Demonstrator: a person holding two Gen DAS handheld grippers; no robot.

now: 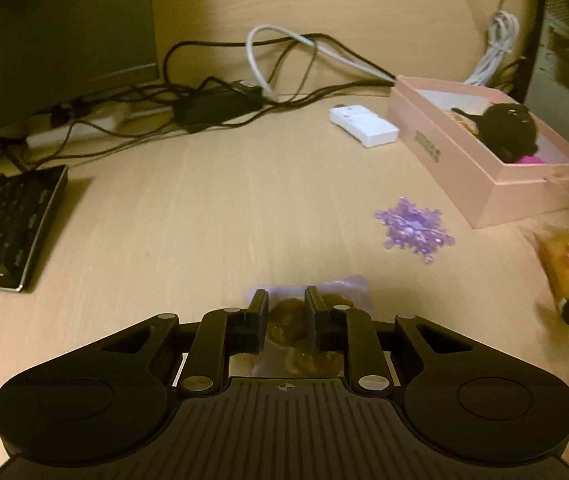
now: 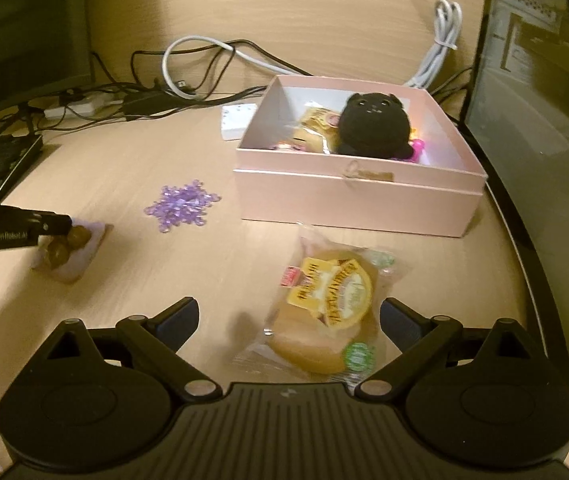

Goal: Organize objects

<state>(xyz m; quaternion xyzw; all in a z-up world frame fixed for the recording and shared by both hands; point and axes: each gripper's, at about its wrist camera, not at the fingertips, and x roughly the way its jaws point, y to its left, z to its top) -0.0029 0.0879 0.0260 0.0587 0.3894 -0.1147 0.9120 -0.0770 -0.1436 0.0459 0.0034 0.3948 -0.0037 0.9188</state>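
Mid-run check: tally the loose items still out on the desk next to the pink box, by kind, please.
Wrapped bread bun: 1
Purple snowflake ornament: 1
Purple pack of brown sweets, in the left gripper: 1
White adapter behind the box: 1
Total: 4

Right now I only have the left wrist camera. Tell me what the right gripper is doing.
Observer: The right gripper is open, with its fingers on either side of a wrapped bun that lies on the desk in front of the pink box.
Operator: Now list what is in that box besides the black toy.
Observer: A second wrapped bun with a yellow label lies to the left of the black toy cat. Something bright pink sits at the cat's right side.
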